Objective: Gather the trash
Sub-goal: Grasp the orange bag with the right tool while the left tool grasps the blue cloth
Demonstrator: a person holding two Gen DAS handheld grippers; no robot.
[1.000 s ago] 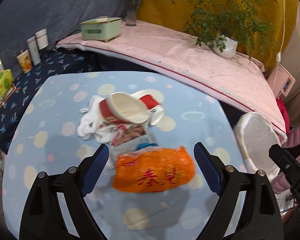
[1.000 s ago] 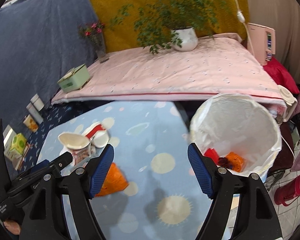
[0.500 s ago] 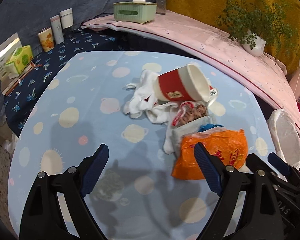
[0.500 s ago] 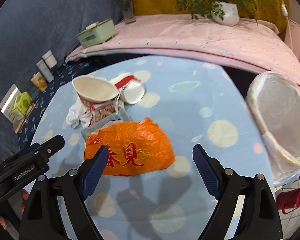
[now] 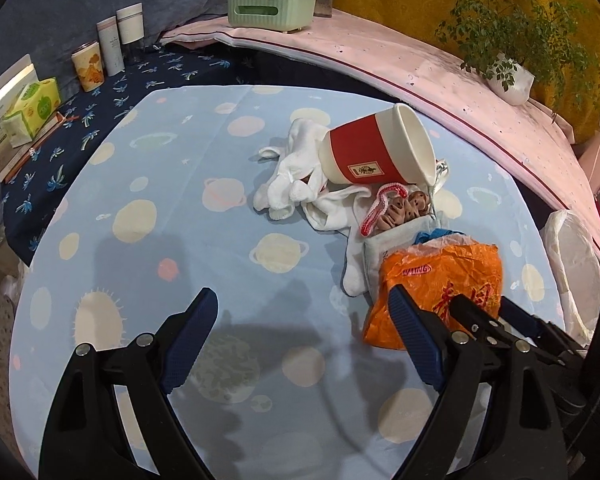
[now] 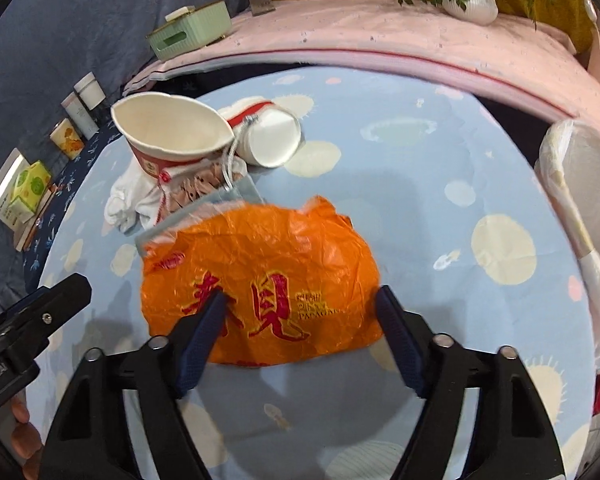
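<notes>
An orange plastic bag (image 6: pixel 268 276) with red lettering lies on the blue spotted table; it also shows in the left wrist view (image 5: pixel 444 280). My right gripper (image 6: pixel 300 316) is open, its fingers astride the bag's near edge. My left gripper (image 5: pixel 304 320) is open and empty over bare table, left of the bag. Behind the bag lie a red-and-white paper cup (image 5: pixel 376 152) on its side, white crumpled cloth (image 5: pixel 300 184), a snack packet (image 5: pixel 400 220) and a second small cup (image 6: pixel 272 140).
A white-lined trash bin (image 6: pixel 580 208) stands off the table's right edge. A pink-covered bed with a green box (image 5: pixel 270 8) and a potted plant (image 5: pixel 508 76) lies behind. Canisters and a tissue box (image 5: pixel 32 108) stand far left.
My right gripper swung from the bin to the orange bag and closed in until its fingers straddle it. My left gripper moved left, away from the bag.
</notes>
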